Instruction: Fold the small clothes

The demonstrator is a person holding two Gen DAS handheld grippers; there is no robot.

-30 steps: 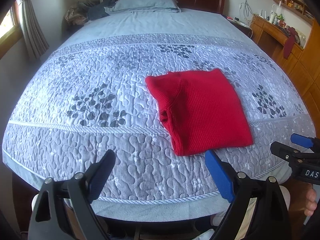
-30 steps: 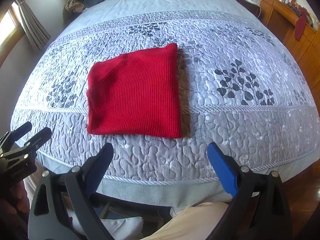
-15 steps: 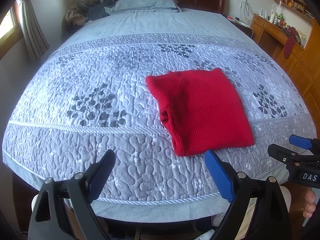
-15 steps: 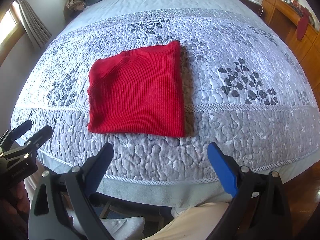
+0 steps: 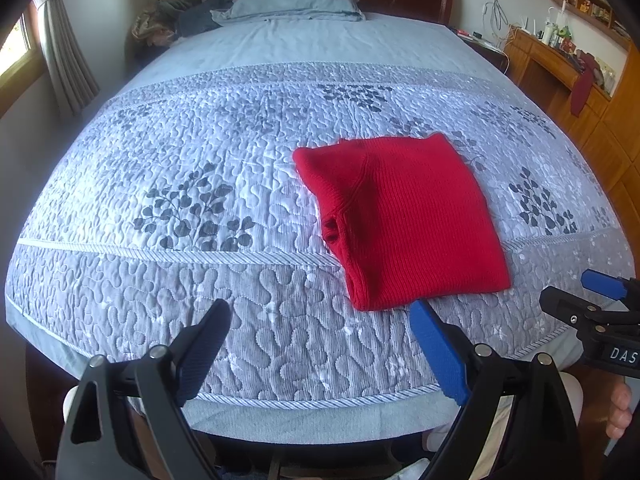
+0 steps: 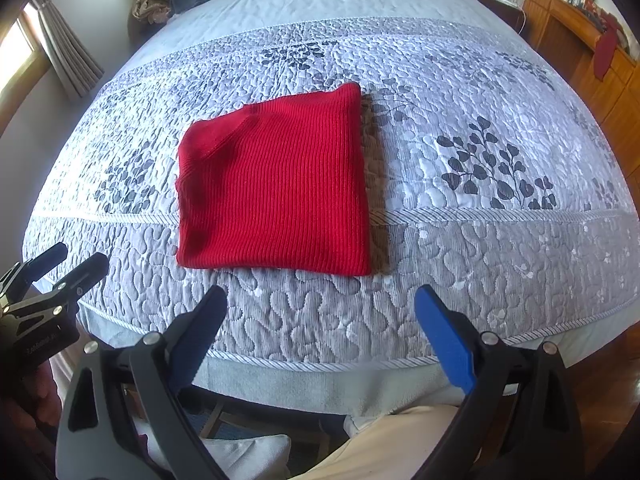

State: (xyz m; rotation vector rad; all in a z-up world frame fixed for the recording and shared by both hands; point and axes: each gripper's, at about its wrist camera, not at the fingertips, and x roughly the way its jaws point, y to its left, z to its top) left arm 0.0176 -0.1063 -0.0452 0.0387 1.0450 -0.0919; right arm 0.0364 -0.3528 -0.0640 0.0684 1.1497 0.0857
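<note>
Since the earlier frame: right gripper drawn slightly nearer the red sweater, otherwise unchanged.

Left wrist view: red sweater (image 5: 404,220), folded, right of centre on quilted bedspread (image 5: 200,184); left gripper (image 5: 320,322) at lower edge, jaws spread, empty.

Right wrist view: red sweater (image 6: 276,188) at centre; right gripper (image 6: 320,304) below it, jaws spread, empty.

Both wrist views face the bed (image 5: 280,128) from its foot.
</note>
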